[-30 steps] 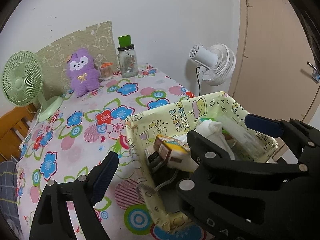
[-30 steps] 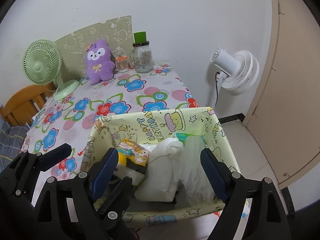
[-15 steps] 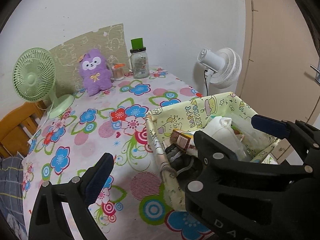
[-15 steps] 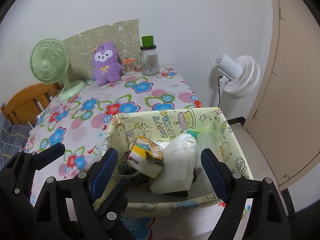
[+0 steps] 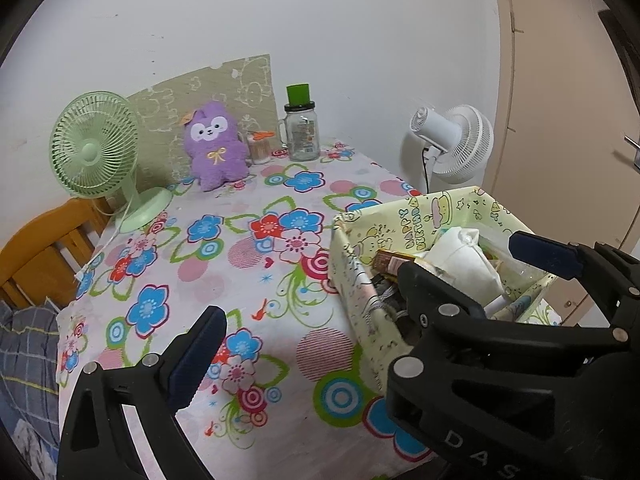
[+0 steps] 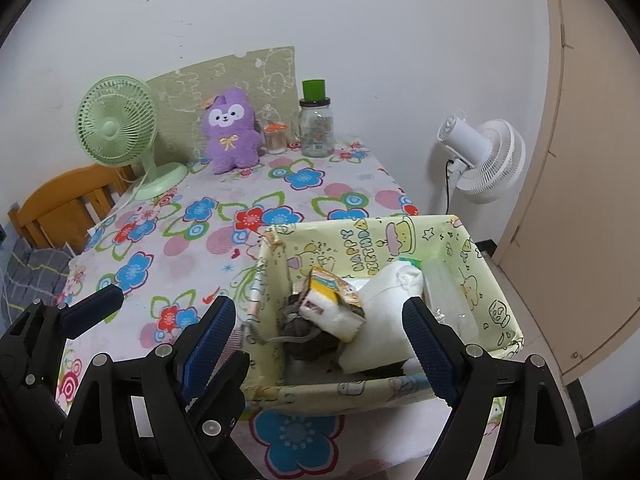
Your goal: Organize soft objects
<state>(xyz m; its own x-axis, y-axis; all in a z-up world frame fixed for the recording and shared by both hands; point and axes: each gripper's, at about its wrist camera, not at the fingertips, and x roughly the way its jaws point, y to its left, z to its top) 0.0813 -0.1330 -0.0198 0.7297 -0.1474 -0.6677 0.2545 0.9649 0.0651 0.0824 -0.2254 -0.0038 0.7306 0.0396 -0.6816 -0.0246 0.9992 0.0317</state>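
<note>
Both grippers are being held open and empty. The yellow box [image 6: 384, 256] of soft things is sitting directly ahead of the right gripper [image 6: 320, 328], while the left gripper [image 5: 368, 292] is being kept over the counter [image 5: 208, 272] beside it.

Home bedroom, wooden bed frame [image 6: 60, 200], floral tablecloth [image 6: 208, 216], plush toy [image 6: 231, 136]

Ahead of the right gripper [image 6: 316, 328], a box [image 6: 496, 312] on the desk [image 6: 240, 192] holds a pillow [image 6: 384, 320] and a carton [image 6: 332, 300]. Far beyond and left stand a plush toy [image 6: 230, 136], a jar [image 6: 316, 130] and a fan [image 6: 116, 128].
</note>
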